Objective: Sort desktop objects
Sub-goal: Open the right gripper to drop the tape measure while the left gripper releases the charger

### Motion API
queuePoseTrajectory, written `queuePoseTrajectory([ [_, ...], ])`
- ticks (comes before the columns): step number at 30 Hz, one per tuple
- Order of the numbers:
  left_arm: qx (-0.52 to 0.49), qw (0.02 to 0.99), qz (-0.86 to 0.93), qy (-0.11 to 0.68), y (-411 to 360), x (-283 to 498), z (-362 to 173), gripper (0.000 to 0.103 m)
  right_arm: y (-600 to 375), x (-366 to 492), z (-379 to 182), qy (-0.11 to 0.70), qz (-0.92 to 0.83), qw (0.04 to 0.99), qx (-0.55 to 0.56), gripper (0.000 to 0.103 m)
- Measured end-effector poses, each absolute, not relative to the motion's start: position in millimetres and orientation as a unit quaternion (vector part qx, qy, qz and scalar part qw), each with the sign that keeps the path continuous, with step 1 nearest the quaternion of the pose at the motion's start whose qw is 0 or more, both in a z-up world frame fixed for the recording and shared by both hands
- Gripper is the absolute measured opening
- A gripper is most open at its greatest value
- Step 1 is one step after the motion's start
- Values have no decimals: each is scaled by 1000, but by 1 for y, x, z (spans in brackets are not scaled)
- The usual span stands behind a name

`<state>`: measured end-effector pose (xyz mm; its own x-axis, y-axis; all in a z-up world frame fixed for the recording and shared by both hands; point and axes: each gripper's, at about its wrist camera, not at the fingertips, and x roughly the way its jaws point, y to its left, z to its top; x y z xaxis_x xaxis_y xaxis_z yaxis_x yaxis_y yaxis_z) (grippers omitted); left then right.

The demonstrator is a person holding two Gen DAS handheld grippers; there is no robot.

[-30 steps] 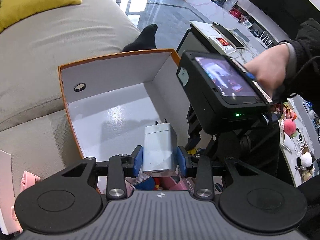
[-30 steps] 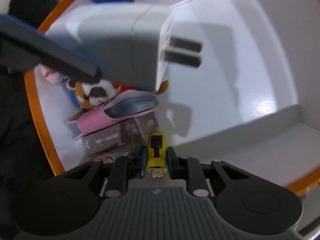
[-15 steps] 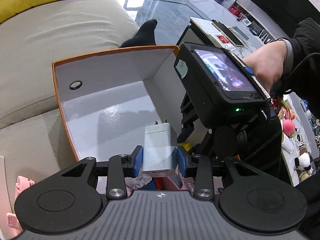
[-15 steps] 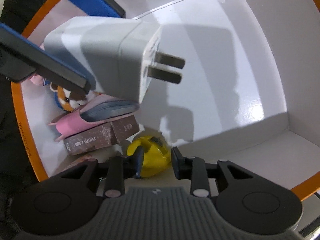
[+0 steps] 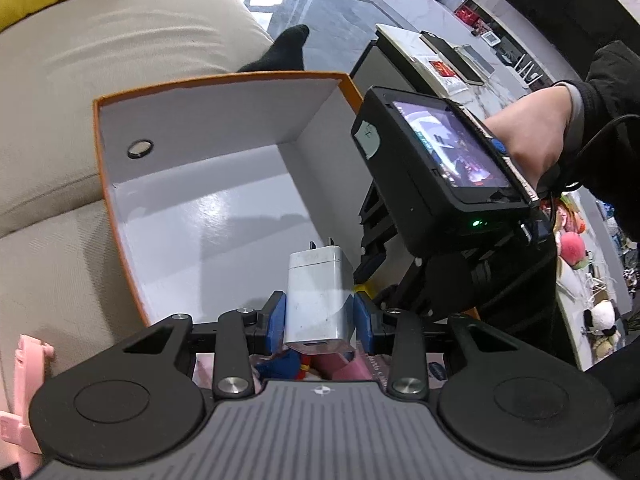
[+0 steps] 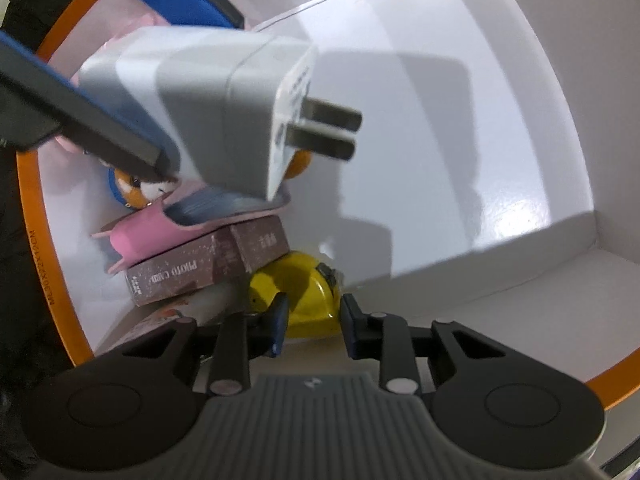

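Observation:
My left gripper (image 5: 320, 316) is shut on a white plug charger (image 5: 318, 292), prongs pointing away, above the near end of a white box with an orange rim (image 5: 200, 120). In the right wrist view the charger (image 6: 208, 108) hangs over the box (image 6: 440, 80), held between blue pads (image 6: 80, 112). My right gripper (image 6: 312, 320) is low inside the box and its jaws are closing. A yellow tape measure (image 6: 300, 288) lies on the box floor between its fingertips, and the pads do not press on it. The right gripper's black camera body (image 5: 440, 168) fills the right of the left wrist view.
In the box's corner lie a brown photo card box (image 6: 180, 276), a pink case (image 6: 140, 236) and a small plush toy (image 6: 132, 188). The box rests on a beige sofa (image 5: 120, 40). A socked foot (image 5: 280, 52) and a cluttered table (image 5: 440, 64) lie beyond.
The right gripper has let go of the yellow tape measure, which now lies on the box floor beside the brown box. The left gripper still holds the charger, hardly moved.

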<state>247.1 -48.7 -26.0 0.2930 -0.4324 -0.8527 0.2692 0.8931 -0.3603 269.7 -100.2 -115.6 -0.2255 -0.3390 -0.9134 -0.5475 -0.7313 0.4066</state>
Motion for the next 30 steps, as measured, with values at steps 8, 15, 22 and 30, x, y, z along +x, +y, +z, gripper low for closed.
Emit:
queuePoseTrajectory([
  [8, -125, 790, -227, 556, -57, 256, -32, 42, -106, 289, -68, 347, 726, 128, -580, 29],
  [15, -145, 788, -209, 561, -76, 267, -45, 42, -116, 305, -36, 315, 739, 157, -574, 38],
  [22, -132, 792, -179, 568, -96, 273, -56, 42, -124, 299, -36, 295, 730, 160, -596, 39],
  [30, -178, 750, -149, 620, -99, 290, -85, 42, -140, 293, -32, 245, 741, 141, -610, 41],
])
